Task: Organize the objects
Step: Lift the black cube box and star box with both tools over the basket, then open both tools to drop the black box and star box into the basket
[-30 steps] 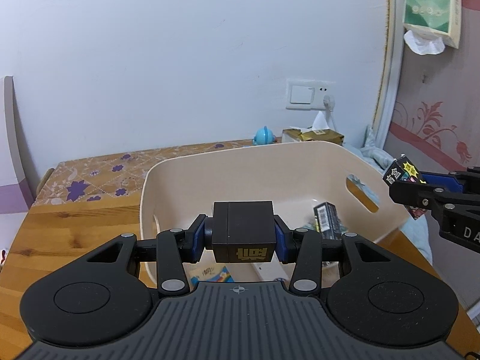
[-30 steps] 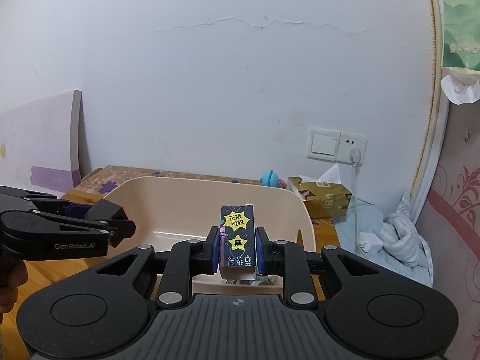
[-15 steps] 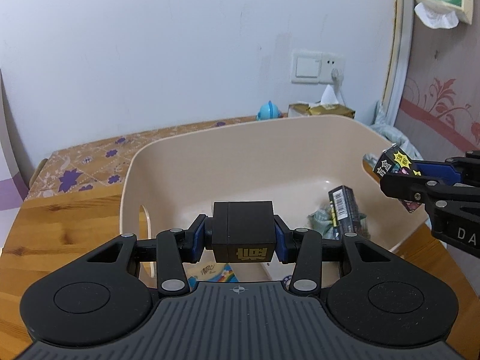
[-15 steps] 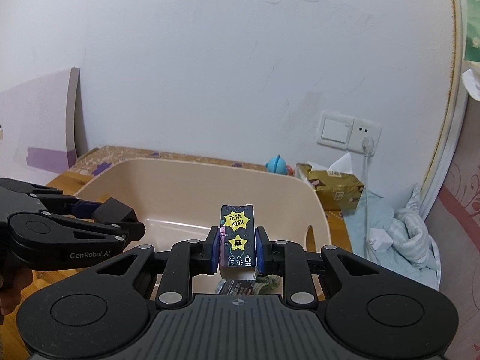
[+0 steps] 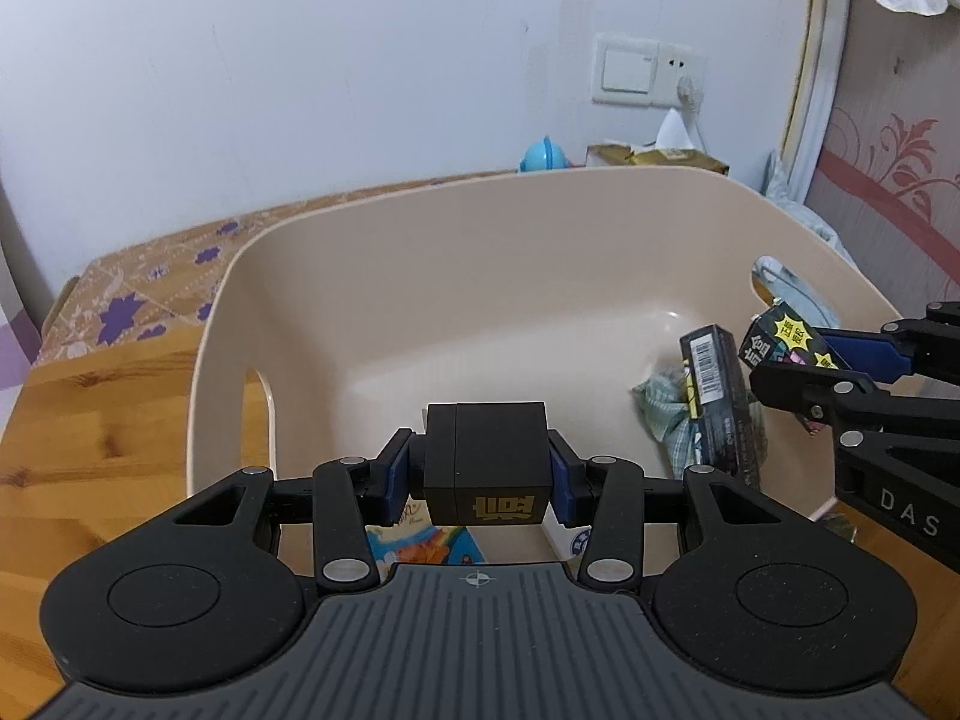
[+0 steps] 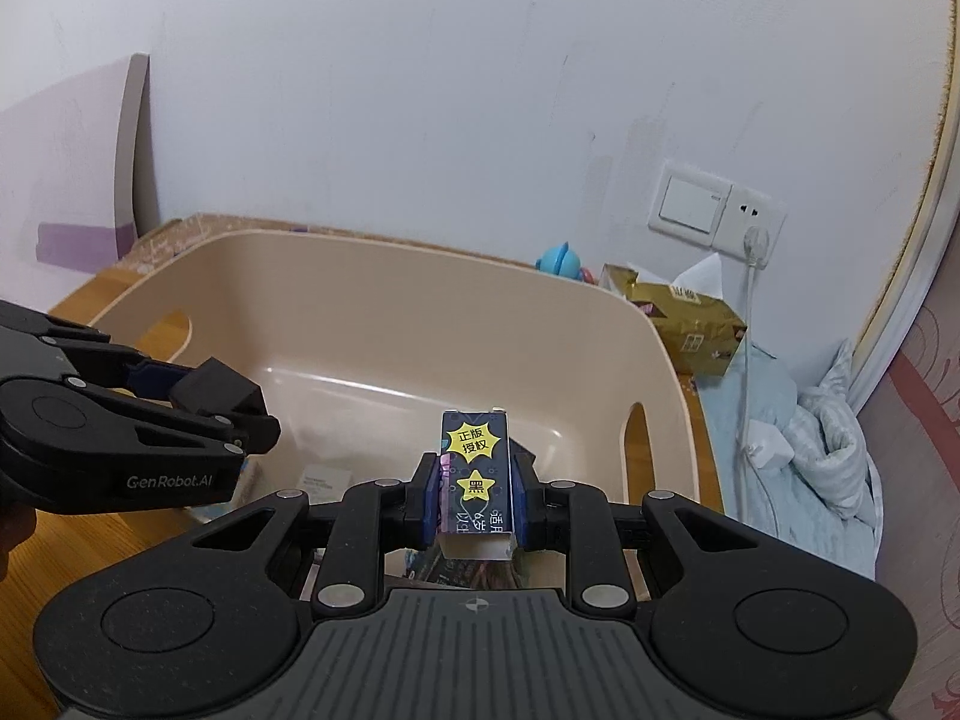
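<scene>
Gripping a stiff, light black cardboard cube (image 5: 485, 461) above the beige plastic tub (image 5: 420, 252), the left claw (image 5: 486, 474) is clamping flat sides; the right claw (image 6: 474, 495) is pinching a crushable dark starred carton (image 6: 474, 468).

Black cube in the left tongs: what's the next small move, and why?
Probably lower it a little further into the bin, then open. The left tongs grip the black cube over the bin's bare floor, clear of the items on the right, where the right tongs hold a starred box.
</scene>
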### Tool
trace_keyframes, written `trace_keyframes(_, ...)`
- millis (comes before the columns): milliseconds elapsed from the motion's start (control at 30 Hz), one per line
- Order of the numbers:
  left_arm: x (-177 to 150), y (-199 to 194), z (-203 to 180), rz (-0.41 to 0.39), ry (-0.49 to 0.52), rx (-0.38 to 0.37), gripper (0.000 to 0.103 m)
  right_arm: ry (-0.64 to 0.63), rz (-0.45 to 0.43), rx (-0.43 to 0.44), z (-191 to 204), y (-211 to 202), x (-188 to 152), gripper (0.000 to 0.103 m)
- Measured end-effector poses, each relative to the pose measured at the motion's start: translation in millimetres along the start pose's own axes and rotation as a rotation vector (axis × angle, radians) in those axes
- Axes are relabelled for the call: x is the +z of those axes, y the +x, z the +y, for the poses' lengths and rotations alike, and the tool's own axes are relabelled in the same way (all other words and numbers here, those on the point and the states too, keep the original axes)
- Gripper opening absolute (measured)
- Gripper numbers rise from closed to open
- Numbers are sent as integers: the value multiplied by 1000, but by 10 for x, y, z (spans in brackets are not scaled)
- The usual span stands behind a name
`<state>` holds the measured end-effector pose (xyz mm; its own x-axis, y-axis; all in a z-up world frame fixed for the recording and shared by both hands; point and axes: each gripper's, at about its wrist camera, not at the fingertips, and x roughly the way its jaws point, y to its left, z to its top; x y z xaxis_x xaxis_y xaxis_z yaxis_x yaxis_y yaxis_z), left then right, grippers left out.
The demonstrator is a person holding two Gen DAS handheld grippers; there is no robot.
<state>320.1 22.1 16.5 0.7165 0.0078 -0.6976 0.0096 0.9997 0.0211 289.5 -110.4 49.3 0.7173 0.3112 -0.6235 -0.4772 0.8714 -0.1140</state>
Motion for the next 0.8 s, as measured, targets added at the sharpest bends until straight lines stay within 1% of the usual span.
trace_keyframes(133,8,49,18,22,-10,-5,46,7,12,1,-8,39,-2,22)
trace_keyframes(333,14,58,26,28,-15,-2,46,20,19,8,-44,78,-1,23)
trace_keyframes(367,10,45,23,22,-14,1,46,21,18,7,-43,76,-4,30)
trace_keyframes(400,7,35,19,15,-11,4,47,21,16,5,-45,72,-7,34)
trace_keyframes(533,11,-9,17,4,-11,-3,54,22,6,4,-54,46,-3,35)
trace_keyframes(633,14,-51,1,-4,-12,-8,61,25,-3,3,-59,16,-3,43)
trace_keyframes(700,13,-82,-8,-10,-13,-11,63,28,-11,2,-61,-15,-3,51)
trace_keyframes(733,13,-97,-12,-12,-13,-11,65,28,-14,2,-62,-32,-1,53)
trace_keyframes(800,12,-131,-19,-16,-18,-9,65,29,-22,1,-71,-68,-3,60)
